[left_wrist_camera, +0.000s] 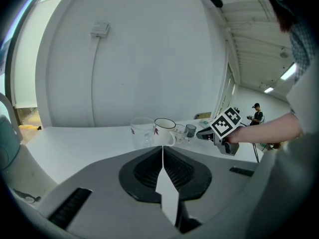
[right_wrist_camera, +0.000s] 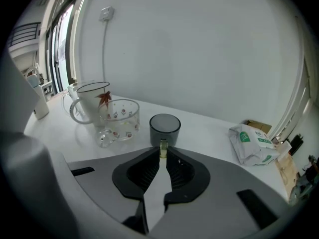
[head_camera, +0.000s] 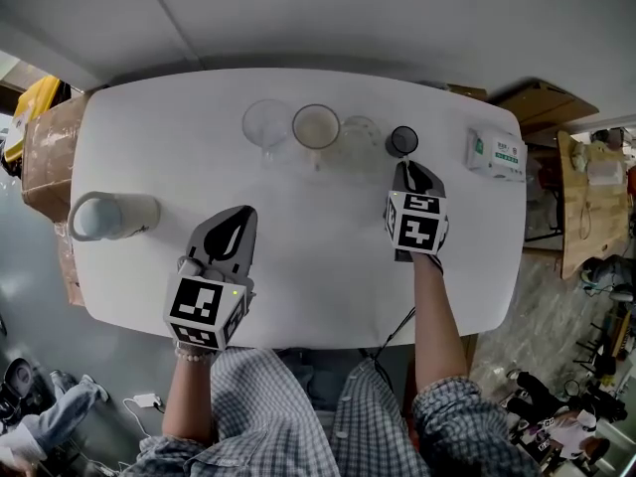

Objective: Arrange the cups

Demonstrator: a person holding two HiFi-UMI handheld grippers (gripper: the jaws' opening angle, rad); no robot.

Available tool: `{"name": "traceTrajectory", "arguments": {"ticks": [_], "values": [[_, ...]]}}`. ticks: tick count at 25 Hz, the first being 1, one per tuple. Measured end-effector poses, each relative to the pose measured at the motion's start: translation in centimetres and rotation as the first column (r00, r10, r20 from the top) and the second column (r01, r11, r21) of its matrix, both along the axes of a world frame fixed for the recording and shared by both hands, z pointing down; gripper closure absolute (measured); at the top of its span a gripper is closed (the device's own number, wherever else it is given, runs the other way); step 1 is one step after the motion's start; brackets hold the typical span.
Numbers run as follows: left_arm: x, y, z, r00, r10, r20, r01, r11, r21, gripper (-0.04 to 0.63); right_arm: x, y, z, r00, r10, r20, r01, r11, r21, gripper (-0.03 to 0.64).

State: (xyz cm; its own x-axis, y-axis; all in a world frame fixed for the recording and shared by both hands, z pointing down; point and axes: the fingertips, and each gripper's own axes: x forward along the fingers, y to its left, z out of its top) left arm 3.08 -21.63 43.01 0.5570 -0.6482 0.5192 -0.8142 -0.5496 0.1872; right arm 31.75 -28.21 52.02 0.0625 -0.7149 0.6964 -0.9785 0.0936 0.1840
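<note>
Glass and ceramic line up near the worktop's (head_camera: 298,286) far edge: a clear glass cup (head_camera: 266,124), a white mug (head_camera: 316,126), a patterned glass cup (head_camera: 360,132) and a dark cup (head_camera: 402,141). A pale green mug (head_camera: 109,217) sits apart by the left edge. Your right gripper (head_camera: 405,169), jaws together and empty, points at the dark cup from just in front of it, while your left gripper (head_camera: 238,219), closed on nothing, sits nearer the near edge.

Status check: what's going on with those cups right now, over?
Both shut: left gripper, right gripper. Four cups in a row; right tip just short of the dark cup. Nothing between them.
</note>
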Motion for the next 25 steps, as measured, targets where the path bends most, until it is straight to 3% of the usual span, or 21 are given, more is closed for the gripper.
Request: {"name": "traceTrajectory", "arguments": {"ticks": [9, 21, 25], "values": [[-0.1, 0.3, 0.2, 1.0, -0.003, 0.005, 0.003, 1.0, -0.004, 0.58, -3.3, 0.6, 0.3, 0.993, 0.055, 0.102, -0.056, 0.998, 0.011, 0.563], [-0.3, 0.8, -0.6, 1.0, -0.002, 0.002, 0.002, 1.0, 0.015, 0.58, -2.8, 2.1, -1.1, 0.992, 0.05, 0.119, -0.057, 0.997, 0.05, 0.561], [-0.3, 1.2, -1.9, 1.0, 0.002, -0.006, -0.002, 0.999, 0.046, 0.58, -2.9, 3.6, -3.8, 0.991, 0.036, 0.127, -0.05, 0.993, 0.112, 0.561]]}}
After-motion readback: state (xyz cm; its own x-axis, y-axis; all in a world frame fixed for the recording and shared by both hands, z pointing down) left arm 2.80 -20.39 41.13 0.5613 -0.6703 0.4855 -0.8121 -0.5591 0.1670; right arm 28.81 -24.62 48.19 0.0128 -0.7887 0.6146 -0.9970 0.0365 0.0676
